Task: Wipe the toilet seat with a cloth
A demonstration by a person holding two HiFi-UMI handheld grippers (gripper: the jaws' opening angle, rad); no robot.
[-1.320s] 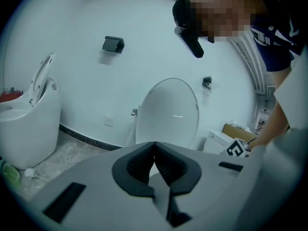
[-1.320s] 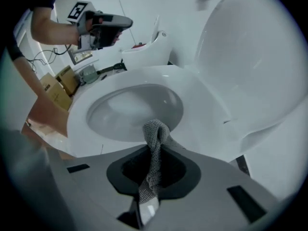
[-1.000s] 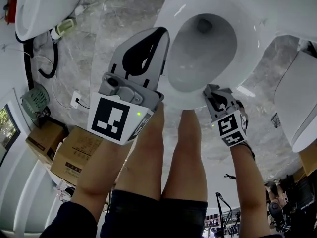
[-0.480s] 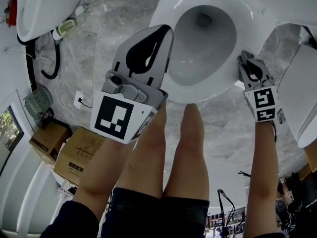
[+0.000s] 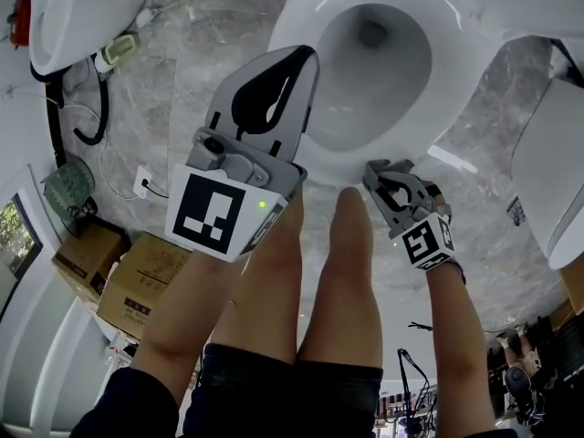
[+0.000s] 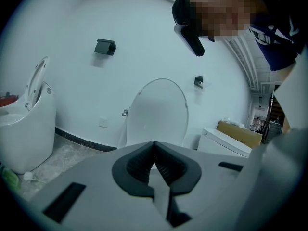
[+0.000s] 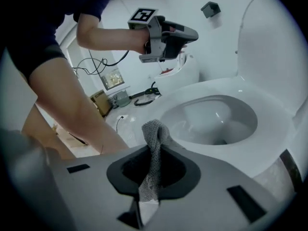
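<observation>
Your left gripper (image 5: 292,67) fills the centre-left of the head view, pointing toward the top of the frame. Its jaws are pressed together with nothing between them. Its marker cube (image 5: 219,217) faces the camera, and your bare left forearm (image 5: 178,308) runs down from it to the lower left corner.

Your right gripper (image 5: 391,172) sits lower, right of centre, tilted toward the upper left. Its jaws are clamped on a strip of grey cloth (image 7: 154,138) that sticks up past the tips. Your right forearm (image 5: 456,345) drops straight to the bottom edge.

Your bare thighs (image 5: 310,281) stand side by side between the two arms.
</observation>
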